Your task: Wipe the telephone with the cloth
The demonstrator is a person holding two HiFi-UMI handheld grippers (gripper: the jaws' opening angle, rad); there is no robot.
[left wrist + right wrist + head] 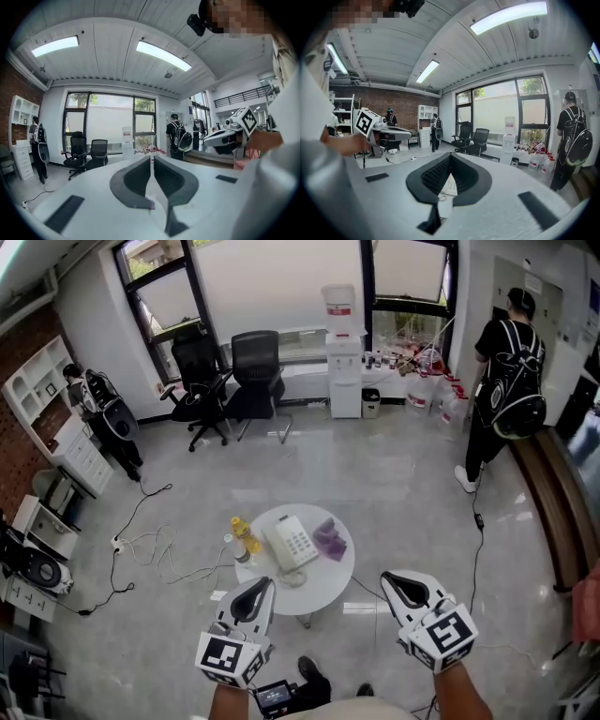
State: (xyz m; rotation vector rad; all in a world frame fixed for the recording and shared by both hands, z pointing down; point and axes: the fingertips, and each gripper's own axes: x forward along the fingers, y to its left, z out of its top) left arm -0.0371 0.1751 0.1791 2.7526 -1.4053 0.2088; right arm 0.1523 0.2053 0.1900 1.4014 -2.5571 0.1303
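Telephone (291, 545): white, keypad up, lying roughly mid-bench on the small round white bench (323, 589), set at an angle. Purple cloth (330, 540) is crumpled just right of it, on the bench, and nothing holds it. Yellow bottle (246, 535) is on the bench's left side, near the telephone; can't tell whether it's upright. Left gripper (262, 585) is on the near side, with its tip over the bench's near-left rim in the head view, short of the telephone and not touching it. Its jaws are fully together with nothing between them; the left gripper view shows the pads meeting along one seam and only room behind them. Right gripper (389, 579) is also near side, off to the right of the bench and well apart from the cloth. Its jaws are closed at the tips and empty. In the right gripper view the telephone shows through the small gap behind the tips, far below and not gripped. Both grippers sit level with each other, one either side of the bench's near edge. Around the bench: grey tiled floor (394, 493), loose cable (150, 549) on it to the left, two black office chairs (234, 381) and a water dispenser (343, 352) at the far windows, one person (506, 381) with a backpack far right, and another person (94, 413) far left by white shelving.
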